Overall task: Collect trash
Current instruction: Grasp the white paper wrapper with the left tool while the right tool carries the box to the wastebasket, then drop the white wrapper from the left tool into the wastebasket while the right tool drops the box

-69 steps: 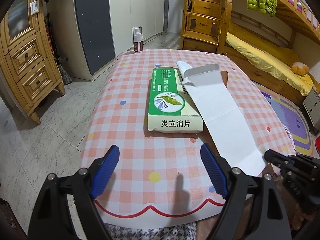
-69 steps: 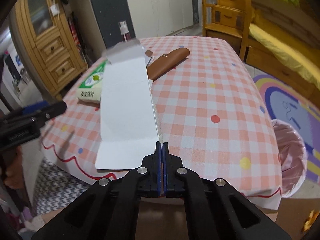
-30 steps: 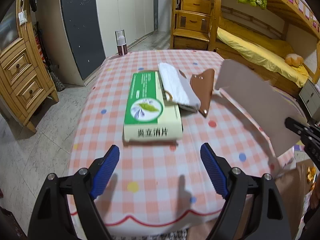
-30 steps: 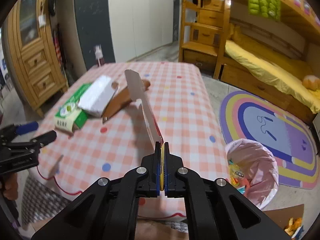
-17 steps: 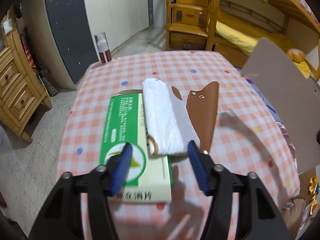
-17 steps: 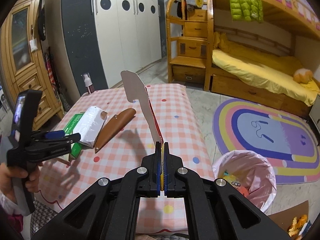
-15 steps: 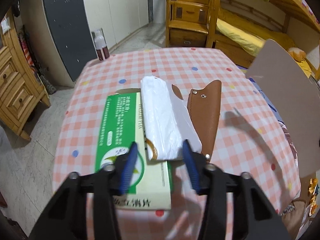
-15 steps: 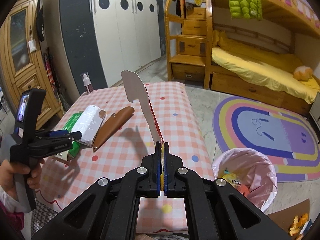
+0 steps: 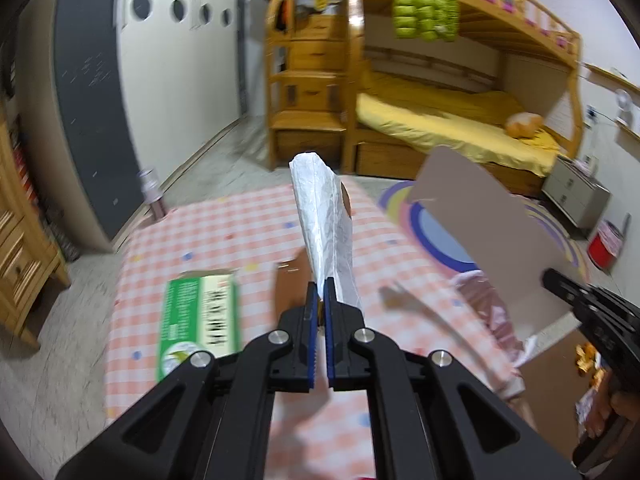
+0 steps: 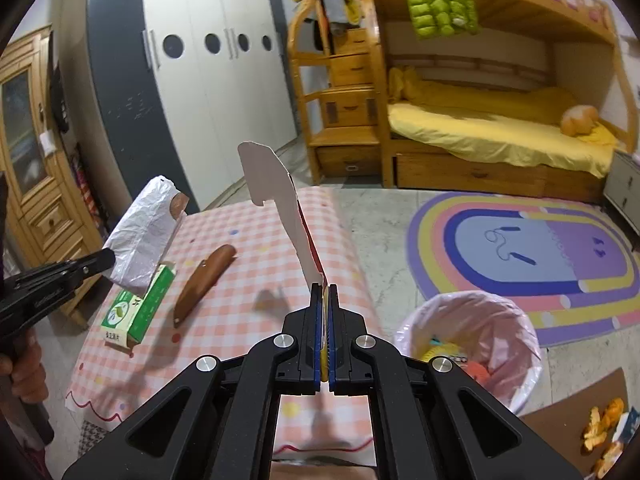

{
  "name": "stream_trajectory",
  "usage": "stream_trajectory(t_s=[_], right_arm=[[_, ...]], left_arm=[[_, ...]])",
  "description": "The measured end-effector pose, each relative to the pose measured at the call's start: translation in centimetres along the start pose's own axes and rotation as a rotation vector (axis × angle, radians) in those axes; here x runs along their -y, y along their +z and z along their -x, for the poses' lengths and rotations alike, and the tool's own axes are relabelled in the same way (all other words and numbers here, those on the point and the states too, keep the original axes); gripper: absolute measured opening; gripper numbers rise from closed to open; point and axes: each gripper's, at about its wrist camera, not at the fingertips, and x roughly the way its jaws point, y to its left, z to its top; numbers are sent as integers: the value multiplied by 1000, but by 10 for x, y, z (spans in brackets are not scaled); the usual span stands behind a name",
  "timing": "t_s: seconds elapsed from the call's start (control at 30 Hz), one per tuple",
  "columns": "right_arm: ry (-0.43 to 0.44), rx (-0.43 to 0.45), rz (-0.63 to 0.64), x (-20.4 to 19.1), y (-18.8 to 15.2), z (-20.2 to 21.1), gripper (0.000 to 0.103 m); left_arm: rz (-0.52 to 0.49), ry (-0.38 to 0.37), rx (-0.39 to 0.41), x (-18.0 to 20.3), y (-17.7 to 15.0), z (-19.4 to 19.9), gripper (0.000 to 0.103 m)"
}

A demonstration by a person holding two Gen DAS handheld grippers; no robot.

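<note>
- The white plastic bag [image 9: 326, 224] is pinched at its near end between the blue pads of the left gripper [image 9: 319, 300], whose jaws are closed narrow on it; the bag stands up and away from the gripper, lifted clear of the table [image 9: 256, 224].
- From the right wrist view the same bag [image 10: 140, 236] hangs in the air at the left, above the far left part of the table [image 10: 256, 280], held at the tip of the left gripper [image 10: 106, 260].
- The flattened cardboard box [image 10: 280, 208] is clamped by its near edge in the right gripper [image 10: 325, 308], jaws closed narrow on it; it rises tilted to the far left, with a red edge showing along its right side.
- In the left wrist view that cardboard [image 9: 488, 228] is a grey-brown sheet held up at the right by the right gripper [image 9: 560, 284].
- A green and white medicine box [image 10: 138, 308] lies on the left part of the checked tablecloth.
- A brown leather sheath [image 10: 204, 284] lies just right of it, apart from it.
- A bin lined with a pink bag [image 10: 472, 344] stands on the floor to the right of the table, with some rubbish inside.
- A person's hand [image 10: 24, 364] grips the left gripper's handle at the left edge.
- Orange peel [image 10: 600, 428] lies on brown cardboard at the near right.
- A striped rug [image 10: 520, 248] and a bunk bed [image 10: 500, 128] lie beyond.
</note>
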Motion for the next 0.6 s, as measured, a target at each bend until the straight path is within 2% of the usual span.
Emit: stream_trajectory(t_s=[0.13, 0.33, 0.47, 0.6], right_arm=[[-72, 5, -42, 29, -7, 18, 2], [-201, -14, -151, 89, -26, 36, 2], [-260, -52, -223, 123, -38, 32, 2], [-308, -85, -263, 146, -44, 22, 2]], left_arm=[[-71, -48, -6, 48, -7, -5, 1], [-171, -175, -99, 127, -19, -37, 1], [-218, -242, -167, 167, -20, -65, 1], [-251, -275, -219, 196, -19, -91, 1]])
